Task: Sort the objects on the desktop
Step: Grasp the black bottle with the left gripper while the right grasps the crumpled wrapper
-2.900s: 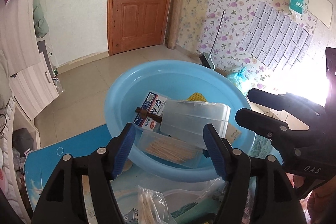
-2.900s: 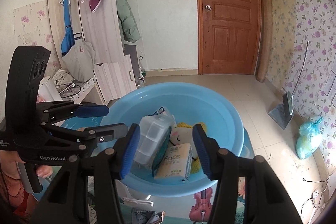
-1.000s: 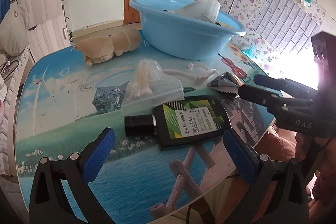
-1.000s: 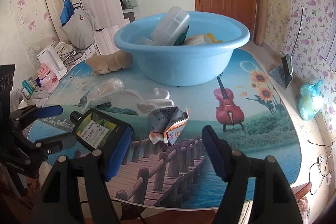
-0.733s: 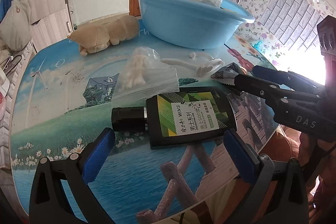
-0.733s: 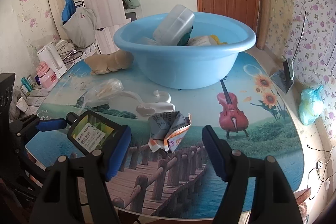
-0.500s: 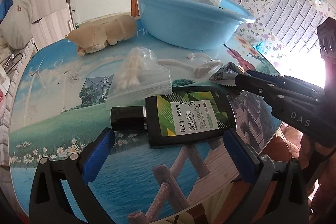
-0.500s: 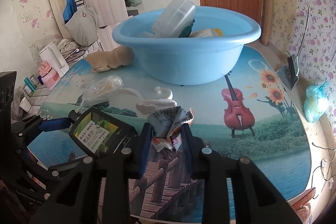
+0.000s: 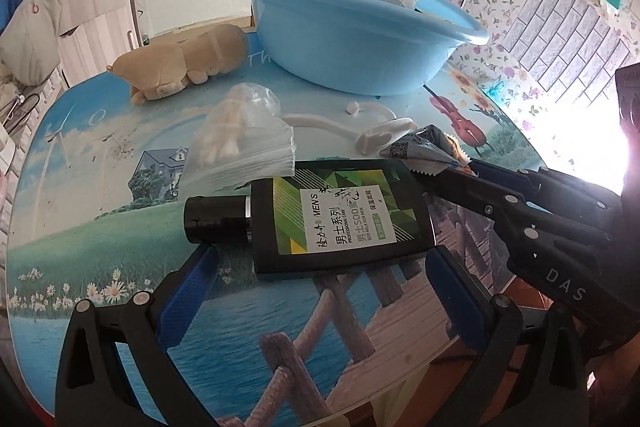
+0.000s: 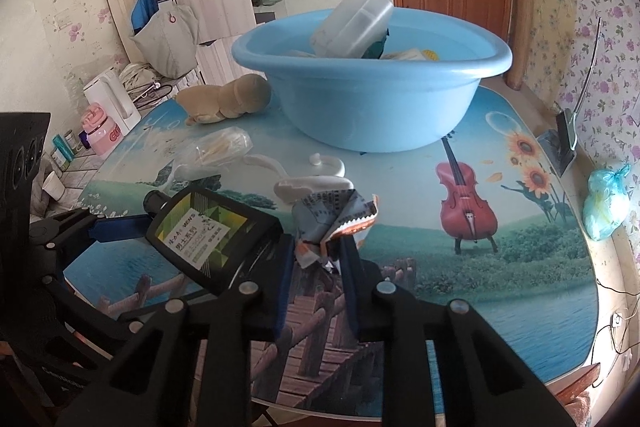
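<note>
A black bottle with a green label (image 9: pixel 340 221) lies flat on the picture-printed table. My left gripper (image 9: pixel 320 271) is open, its blue pads on either side of the bottle's near end. My right gripper (image 10: pixel 314 253) is shut on a crumpled grey snack wrapper (image 10: pixel 332 211) next to the bottle (image 10: pixel 204 225); it also shows in the left wrist view (image 9: pixel 424 151). A blue basin (image 9: pixel 320 23) at the back holds a clear plastic box (image 10: pixel 352 21) and other items.
A clear bag of cotton swabs (image 9: pixel 236 143), a white plastic hook (image 9: pixel 376 135) and a tan plush toy (image 9: pixel 184 61) lie between the bottle and the basin. The table's front edge (image 10: pixel 440 407) is close below the grippers.
Both grippers came back from over the basin down to the table front. The left one has closed in around the bottle. The right one has shut on the wrapper.
</note>
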The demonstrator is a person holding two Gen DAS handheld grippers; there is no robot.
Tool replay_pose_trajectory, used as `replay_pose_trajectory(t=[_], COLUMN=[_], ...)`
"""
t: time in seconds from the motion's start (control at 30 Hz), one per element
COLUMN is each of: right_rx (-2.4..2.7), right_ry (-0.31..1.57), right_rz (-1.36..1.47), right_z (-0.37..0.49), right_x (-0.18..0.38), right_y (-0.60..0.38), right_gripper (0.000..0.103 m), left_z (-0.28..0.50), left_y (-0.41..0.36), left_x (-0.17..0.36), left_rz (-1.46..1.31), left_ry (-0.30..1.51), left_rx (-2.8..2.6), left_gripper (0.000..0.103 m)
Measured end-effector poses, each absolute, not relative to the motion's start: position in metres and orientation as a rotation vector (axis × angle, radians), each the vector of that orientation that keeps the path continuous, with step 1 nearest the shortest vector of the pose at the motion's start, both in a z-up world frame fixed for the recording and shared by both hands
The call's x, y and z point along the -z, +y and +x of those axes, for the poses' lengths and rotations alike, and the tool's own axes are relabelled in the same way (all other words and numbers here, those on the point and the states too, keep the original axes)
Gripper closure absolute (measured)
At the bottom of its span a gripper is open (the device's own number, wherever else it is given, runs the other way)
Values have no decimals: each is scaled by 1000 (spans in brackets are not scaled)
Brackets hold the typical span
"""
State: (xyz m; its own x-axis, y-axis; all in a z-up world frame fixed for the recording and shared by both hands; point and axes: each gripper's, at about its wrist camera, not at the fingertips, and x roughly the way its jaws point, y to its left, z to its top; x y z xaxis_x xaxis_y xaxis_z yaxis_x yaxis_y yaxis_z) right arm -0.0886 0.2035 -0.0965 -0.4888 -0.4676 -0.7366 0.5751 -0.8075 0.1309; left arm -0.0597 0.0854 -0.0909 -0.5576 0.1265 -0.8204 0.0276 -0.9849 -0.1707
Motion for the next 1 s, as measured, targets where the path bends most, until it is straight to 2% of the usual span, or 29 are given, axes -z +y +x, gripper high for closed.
replay_pose_trajectory(t=[0.13, 0.4, 0.77, 1.0], right_rx=[2278, 2278, 2131, 2106], right_ry=[146, 163, 250, 232], right_rz=[1083, 1082, 1058, 1044], right_z=[-90, -89, -73, -67], right_x=[98, 98, 103, 101], right_y=[209, 209, 182, 176], right_gripper=[83, 83, 83, 83], left_z=[-64, -59, -48, -48], left_y=[85, 57, 38, 46], left_x=[92, 91, 89, 87], left_rz=[-1420, -1411, -1405, -1389], left_ry=[-234, -350, -385, -327], left_rx=[-2717, -2745, -2727, -2706], left_gripper=[0, 0, 0, 0])
